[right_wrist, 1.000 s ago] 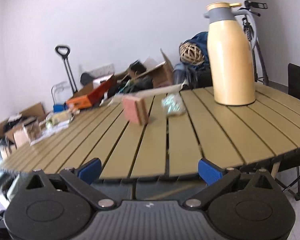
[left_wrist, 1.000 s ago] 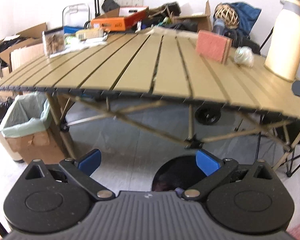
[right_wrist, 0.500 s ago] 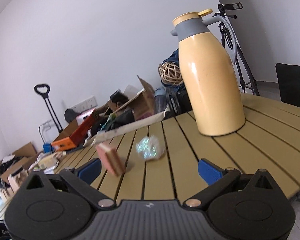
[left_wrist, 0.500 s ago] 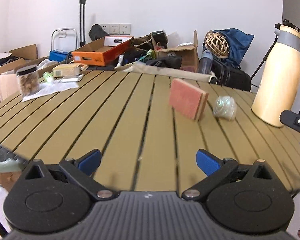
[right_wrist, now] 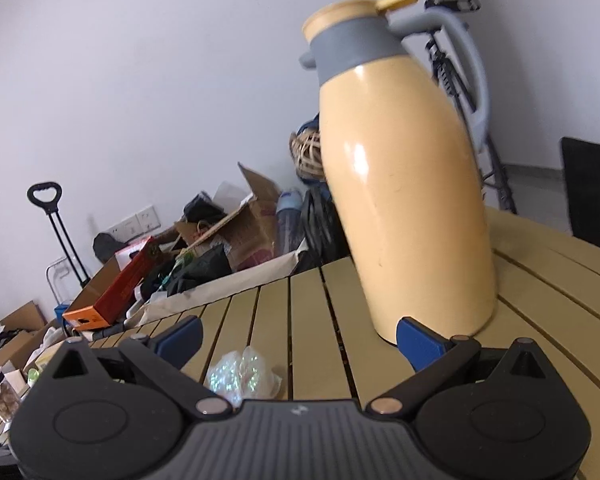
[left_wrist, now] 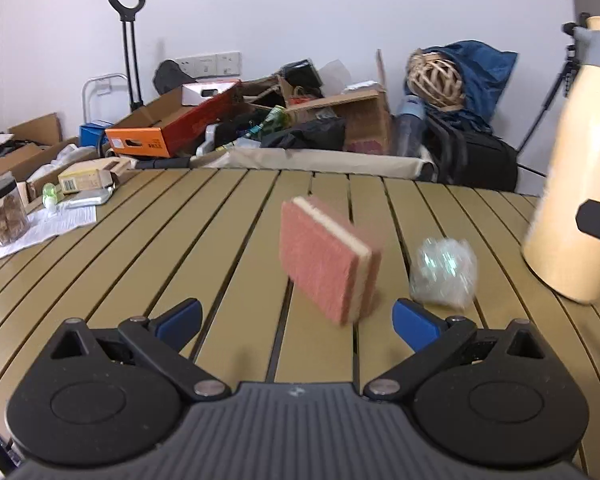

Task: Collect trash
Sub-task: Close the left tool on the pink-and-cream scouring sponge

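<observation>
A crumpled clear plastic wad (left_wrist: 444,272) lies on the slatted tan table (left_wrist: 180,232), right of a pink sponge (left_wrist: 328,258) standing on edge. My left gripper (left_wrist: 298,320) is open and empty, just short of the sponge, with the wad beyond its right fingertip. In the right wrist view the wad (right_wrist: 242,376) lies just below and between the fingers of my right gripper (right_wrist: 298,340), which is open and empty. A tall cream thermos jug (right_wrist: 404,184) stands just beyond its right fingertip.
The jug (left_wrist: 576,184) stands at the table's right. A jar (left_wrist: 4,216), papers (left_wrist: 48,224) and small boxes (left_wrist: 86,180) sit at the table's left. Cardboard boxes (left_wrist: 172,124), bags and a hand trolley (left_wrist: 128,48) crowd the floor behind. A black chair (right_wrist: 592,196) stands far right.
Both grippers have risen from below the table edge and moved forward over the table. The sponge, wad and jug are now much closer. Both grippers stayed open.
</observation>
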{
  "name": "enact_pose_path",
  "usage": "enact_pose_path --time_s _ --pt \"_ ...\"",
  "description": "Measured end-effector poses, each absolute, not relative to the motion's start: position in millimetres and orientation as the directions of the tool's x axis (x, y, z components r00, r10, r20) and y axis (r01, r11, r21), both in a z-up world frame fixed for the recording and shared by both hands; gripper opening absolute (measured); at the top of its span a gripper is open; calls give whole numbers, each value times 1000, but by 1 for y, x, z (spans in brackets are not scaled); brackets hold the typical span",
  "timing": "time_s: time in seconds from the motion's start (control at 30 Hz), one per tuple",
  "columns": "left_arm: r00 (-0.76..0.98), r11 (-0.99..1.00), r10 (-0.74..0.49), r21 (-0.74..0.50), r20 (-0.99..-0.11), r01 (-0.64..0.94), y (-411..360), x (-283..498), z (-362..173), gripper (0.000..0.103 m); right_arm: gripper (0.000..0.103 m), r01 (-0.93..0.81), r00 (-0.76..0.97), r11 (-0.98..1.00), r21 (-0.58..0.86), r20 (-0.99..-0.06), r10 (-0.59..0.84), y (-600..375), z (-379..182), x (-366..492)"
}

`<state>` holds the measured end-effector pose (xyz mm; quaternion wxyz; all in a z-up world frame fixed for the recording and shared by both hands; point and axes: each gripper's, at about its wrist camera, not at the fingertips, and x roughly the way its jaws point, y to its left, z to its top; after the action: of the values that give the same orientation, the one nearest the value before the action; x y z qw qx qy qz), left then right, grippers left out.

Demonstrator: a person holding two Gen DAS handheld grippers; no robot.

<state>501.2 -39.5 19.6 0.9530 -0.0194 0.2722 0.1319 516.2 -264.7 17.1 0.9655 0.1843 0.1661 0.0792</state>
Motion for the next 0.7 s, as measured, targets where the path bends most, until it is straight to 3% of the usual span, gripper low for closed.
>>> enact_pose_path --time_s 0.33,0.4,0.5,0.53,0.57,0.7 --pt "762 914 386 103 -520 -392 -62 575 6 102 103 -66 886 877 476 -376 270 -263 1 580" --pt "747 908 395 106 -535 -405 -63 583 3 95 103 -66 879 878 475 -388 276 -259 -3 586" --pt "731 916 368 87 -574 -392 -57 588 -2 55 103 -56 872 876 480 -403 276 -253 -6 591" --pt "730 926 336 68 -595 -371 -53 588 -3 35 103 -57 870 872 485 -405 282 -252 -6 593" --pt "726 929 328 66 -604 -365 -50 588 -4 31 103 -57 866 870 489 -409 287 -250 -6 594" --pt "736 928 330 61 -591 -368 -32 575 1 31 103 -39 855 863 503 -431 289 -240 -8 599"
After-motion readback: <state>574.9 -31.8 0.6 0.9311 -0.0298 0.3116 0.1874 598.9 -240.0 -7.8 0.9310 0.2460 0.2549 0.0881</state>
